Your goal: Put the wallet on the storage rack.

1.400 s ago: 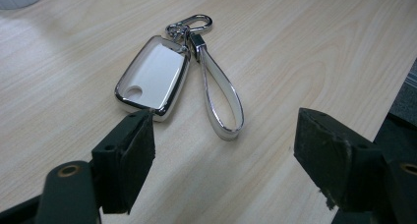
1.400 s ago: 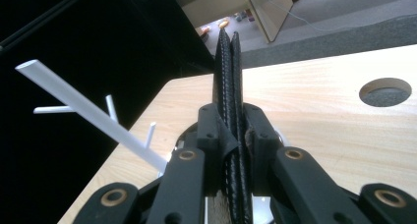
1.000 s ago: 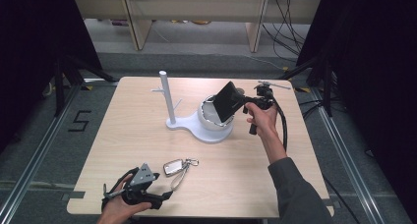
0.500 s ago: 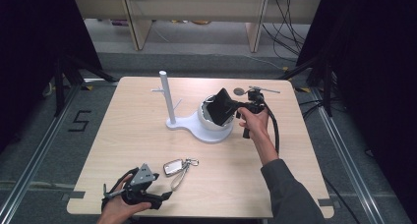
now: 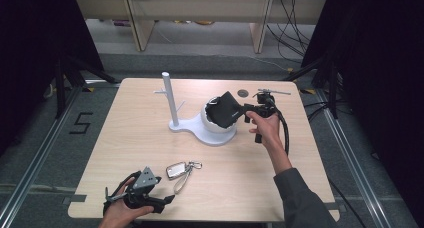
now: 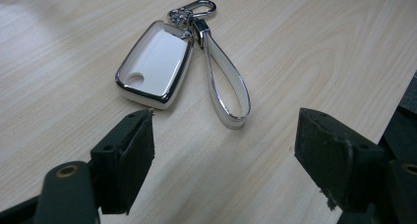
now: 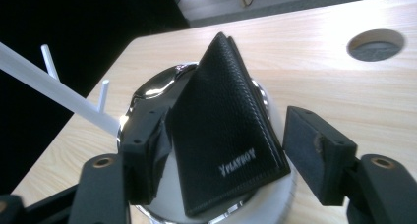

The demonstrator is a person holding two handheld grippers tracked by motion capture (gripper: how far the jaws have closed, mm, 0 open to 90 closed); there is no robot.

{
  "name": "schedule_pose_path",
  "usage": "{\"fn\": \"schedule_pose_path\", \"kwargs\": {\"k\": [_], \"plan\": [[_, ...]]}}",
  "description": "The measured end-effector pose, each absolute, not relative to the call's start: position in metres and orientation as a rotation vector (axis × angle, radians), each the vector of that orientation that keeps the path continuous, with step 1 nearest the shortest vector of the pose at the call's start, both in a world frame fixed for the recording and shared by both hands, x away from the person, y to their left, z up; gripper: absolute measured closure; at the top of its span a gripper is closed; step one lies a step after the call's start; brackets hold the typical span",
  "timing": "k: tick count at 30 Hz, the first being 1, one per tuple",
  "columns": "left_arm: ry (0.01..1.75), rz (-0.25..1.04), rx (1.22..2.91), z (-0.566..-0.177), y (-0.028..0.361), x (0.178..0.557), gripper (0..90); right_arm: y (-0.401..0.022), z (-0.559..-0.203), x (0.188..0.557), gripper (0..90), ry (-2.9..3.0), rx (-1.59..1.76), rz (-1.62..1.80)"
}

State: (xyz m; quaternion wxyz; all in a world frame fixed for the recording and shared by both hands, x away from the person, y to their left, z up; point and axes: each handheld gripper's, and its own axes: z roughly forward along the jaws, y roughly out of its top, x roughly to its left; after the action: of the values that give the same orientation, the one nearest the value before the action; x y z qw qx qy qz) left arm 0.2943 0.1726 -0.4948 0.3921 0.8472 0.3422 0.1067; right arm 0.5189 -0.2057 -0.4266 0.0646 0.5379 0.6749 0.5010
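Observation:
A black folded wallet (image 5: 226, 110) (image 7: 226, 130) leans tilted in the shiny bowl (image 5: 216, 133) (image 7: 153, 86) of a white stand. A thin white post (image 5: 168, 99) (image 7: 49, 89) rises from the stand's left side. My right gripper (image 5: 245, 113) (image 7: 228, 157) has just been opening. The wallet still sits between its jaws, with a gap at the right pad (image 7: 314, 153). Near the table's front edge lies a silver key fob (image 5: 176, 170) (image 6: 155, 64) with a white strap (image 6: 226, 91). My left gripper (image 5: 166, 200) (image 6: 223, 155) rests open just short of it.
A round cable hole (image 5: 243, 93) (image 7: 376, 43) sits in the tabletop behind the right gripper. The gripper's black cable (image 5: 286, 133) hangs along the person's right forearm. Low wooden shelves (image 5: 200, 18) stand beyond the table's far edge.
The right hand lowered the wallet slightly left onto the bowl, then its jaws opened off it. The left gripper and key fob have not moved.

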Motion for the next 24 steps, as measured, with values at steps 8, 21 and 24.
{"fn": "schedule_pose_path", "kwargs": {"k": [8,21,24], "plan": [[0.873,0.281,2.16,-0.495,0.173,0.295,22.6,-0.214,-0.424,0.486,31.8,2.04,1.622,1.508],[0.859,0.297,2.145,-0.493,0.173,0.292,22.6,-0.201,-0.438,0.429,30.0,2.243,1.387,1.407],[0.856,0.296,2.146,-0.493,0.173,0.292,22.6,-0.193,-0.448,0.416,30.2,2.28,1.325,1.341]]}}
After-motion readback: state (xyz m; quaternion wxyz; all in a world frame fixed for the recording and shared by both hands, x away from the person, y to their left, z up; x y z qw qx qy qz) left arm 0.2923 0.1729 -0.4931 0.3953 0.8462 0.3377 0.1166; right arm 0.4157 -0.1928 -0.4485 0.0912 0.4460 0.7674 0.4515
